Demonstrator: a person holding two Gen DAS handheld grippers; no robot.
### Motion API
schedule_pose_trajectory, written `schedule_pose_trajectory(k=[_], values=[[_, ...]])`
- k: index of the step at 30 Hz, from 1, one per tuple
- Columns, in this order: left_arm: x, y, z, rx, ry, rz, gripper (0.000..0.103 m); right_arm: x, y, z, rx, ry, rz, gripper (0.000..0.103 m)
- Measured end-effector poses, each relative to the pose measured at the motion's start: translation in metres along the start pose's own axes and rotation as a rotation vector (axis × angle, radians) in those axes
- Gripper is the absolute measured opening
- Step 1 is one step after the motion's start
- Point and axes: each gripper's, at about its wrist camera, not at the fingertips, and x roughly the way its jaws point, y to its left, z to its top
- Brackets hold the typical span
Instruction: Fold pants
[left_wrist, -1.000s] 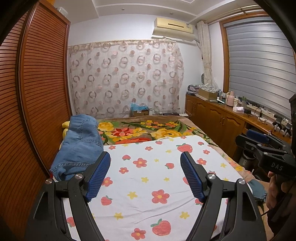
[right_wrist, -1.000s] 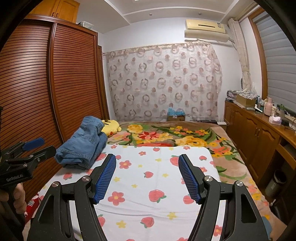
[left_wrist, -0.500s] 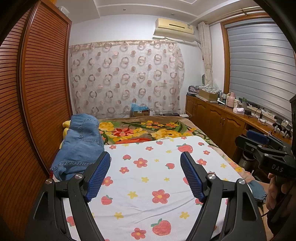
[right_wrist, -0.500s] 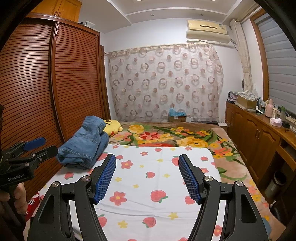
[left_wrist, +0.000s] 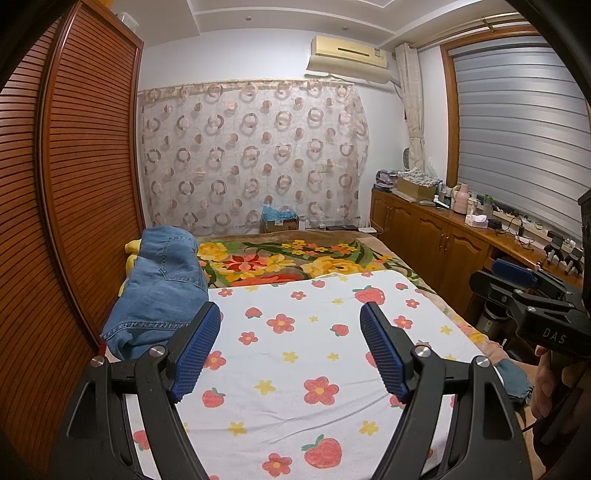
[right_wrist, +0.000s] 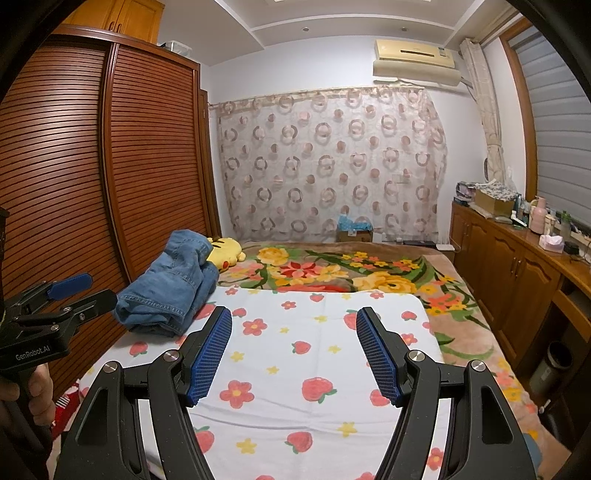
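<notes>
A bundle of blue denim pants (left_wrist: 162, 291) (right_wrist: 173, 288) lies crumpled at the left edge of the bed, beside the wardrobe. It rests partly on the white strawberry-and-flower sheet (left_wrist: 306, 354) (right_wrist: 314, 354). My left gripper (left_wrist: 290, 314) hovers over the near part of the sheet, open, with nothing between its blue pads; the pants lie just left of its left finger (left_wrist: 195, 347). My right gripper (right_wrist: 293, 319) is likewise open and empty above the sheet, right of the pants. Each gripper shows at the edge of the other's view, the right gripper (left_wrist: 517, 291) and the left gripper (right_wrist: 55, 295).
A slatted wooden wardrobe (left_wrist: 74, 206) runs along the bed's left side. A yellow plush toy (right_wrist: 227, 253) lies behind the pants on a floral blanket (right_wrist: 332, 269). Wooden cabinets (right_wrist: 517, 280) with clutter line the right wall. A cardboard box (left_wrist: 280, 223) stands before the curtain.
</notes>
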Motion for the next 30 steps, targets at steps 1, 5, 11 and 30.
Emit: schedule_pose_trajectory(k=[1, 5, 11, 30], values=[[0.0001, 0.0, 0.0003, 0.0, 0.0, 0.0, 0.079, -0.0001, -0.0014, 0.0004, 0.0, -0.001, 0.0, 0.072], [-0.0014, -0.0002, -0.0032, 0.0, 0.0, 0.0, 0.079, -0.0008, -0.0009, -0.0011, -0.001, -0.001, 0.001, 0.072], [-0.0016, -0.0004, -0.0024, -0.002, -0.001, 0.0, 0.079, -0.0009, -0.0009, -0.0012, -0.001, -0.001, 0.0, 0.072], [-0.0032, -0.0007, -0.0036, -0.006, -0.004, -0.001, 0.079, -0.001, -0.0031, -0.0007, -0.004, -0.002, 0.001, 0.072]])
